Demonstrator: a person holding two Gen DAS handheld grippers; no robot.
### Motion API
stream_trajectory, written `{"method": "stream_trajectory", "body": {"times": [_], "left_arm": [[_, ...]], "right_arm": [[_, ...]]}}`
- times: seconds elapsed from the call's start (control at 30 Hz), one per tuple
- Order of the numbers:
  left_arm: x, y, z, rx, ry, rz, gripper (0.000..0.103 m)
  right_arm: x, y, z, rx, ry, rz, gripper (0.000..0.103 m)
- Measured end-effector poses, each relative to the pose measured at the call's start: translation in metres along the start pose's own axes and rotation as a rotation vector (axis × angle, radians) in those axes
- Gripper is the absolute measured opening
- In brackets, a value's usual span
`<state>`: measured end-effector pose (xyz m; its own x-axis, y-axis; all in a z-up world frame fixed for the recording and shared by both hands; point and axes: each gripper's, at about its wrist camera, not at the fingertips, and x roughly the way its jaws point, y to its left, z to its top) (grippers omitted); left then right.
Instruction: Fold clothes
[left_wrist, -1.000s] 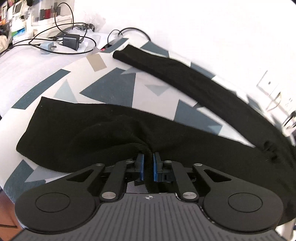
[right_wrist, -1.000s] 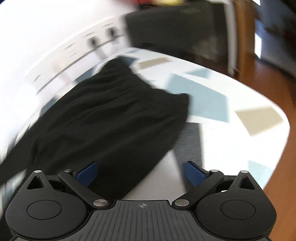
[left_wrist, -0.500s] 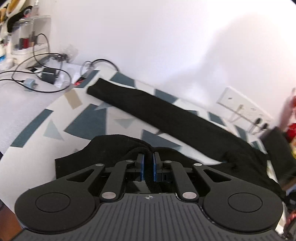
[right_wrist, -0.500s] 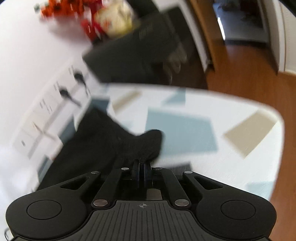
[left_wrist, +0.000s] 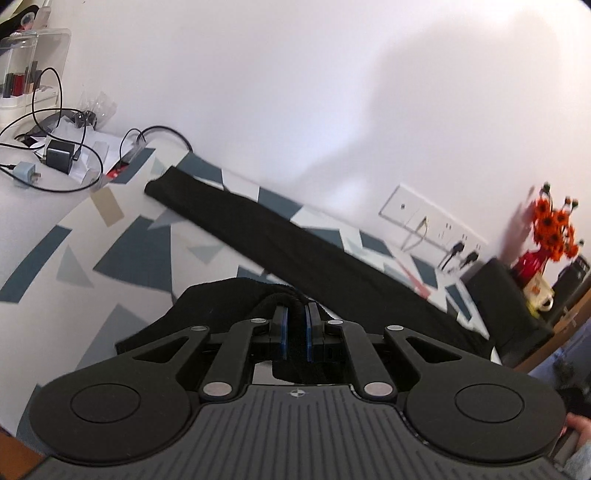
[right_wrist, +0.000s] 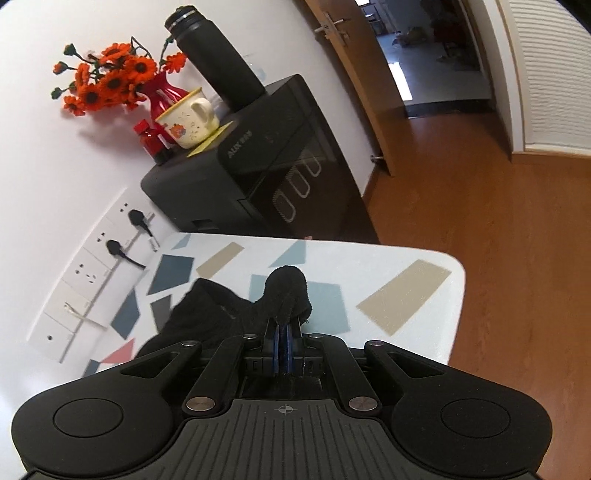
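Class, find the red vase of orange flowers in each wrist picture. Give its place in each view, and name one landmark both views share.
Left wrist view: the red vase of orange flowers stands at the far right edge, blurred, on the black cabinet.
Right wrist view: the vase is at the upper left, behind a cream mug on the same cabinet.
Shared landmark: the white wall socket strip, with black plugs in it.

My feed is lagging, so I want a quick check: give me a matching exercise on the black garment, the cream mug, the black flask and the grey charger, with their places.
1 black fabric garment
2 cream ceramic mug
3 tall black flask
4 dark grey charger cube

A among cables on the white counter
B clamped in both tools
C beside the red vase
D behind the mug

Pairs: 1-B, 2-C, 3-D, 4-A
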<state>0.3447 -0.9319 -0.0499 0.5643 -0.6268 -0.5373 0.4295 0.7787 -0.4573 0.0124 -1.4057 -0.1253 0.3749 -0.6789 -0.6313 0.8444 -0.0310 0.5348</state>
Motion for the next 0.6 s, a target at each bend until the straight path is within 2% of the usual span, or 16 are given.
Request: {"method": "stream_trajectory", "body": {"times": [0.17, 0.3, 0.47, 0.6], "left_arm": [[0.019, -0.006, 0.036, -0.057, -0.042, -0.055, 0.009], [0.044, -0.022, 0.069, -0.051, -0.096, -0.055, 0.009], [0.096, -0.044, 0.108, -0.038, -0.105, 0.036, 0.009], [0.16, -0.041, 0.118, -0.052, -0.038, 0.134, 0.01]], "right_arm": [[-0.006, 0.026, 0.016, 0.013, -0.027, 0.074, 0.003], [0.008, 0.054, 0.035, 0.03, -0.049, 0.13, 0.003], [0.054, 0.094, 0.051, 0.0, -0.038, 0.163, 0.003], [0.105, 0.122, 0.054, -0.056, -0.001, 0.152, 0.003]]}}
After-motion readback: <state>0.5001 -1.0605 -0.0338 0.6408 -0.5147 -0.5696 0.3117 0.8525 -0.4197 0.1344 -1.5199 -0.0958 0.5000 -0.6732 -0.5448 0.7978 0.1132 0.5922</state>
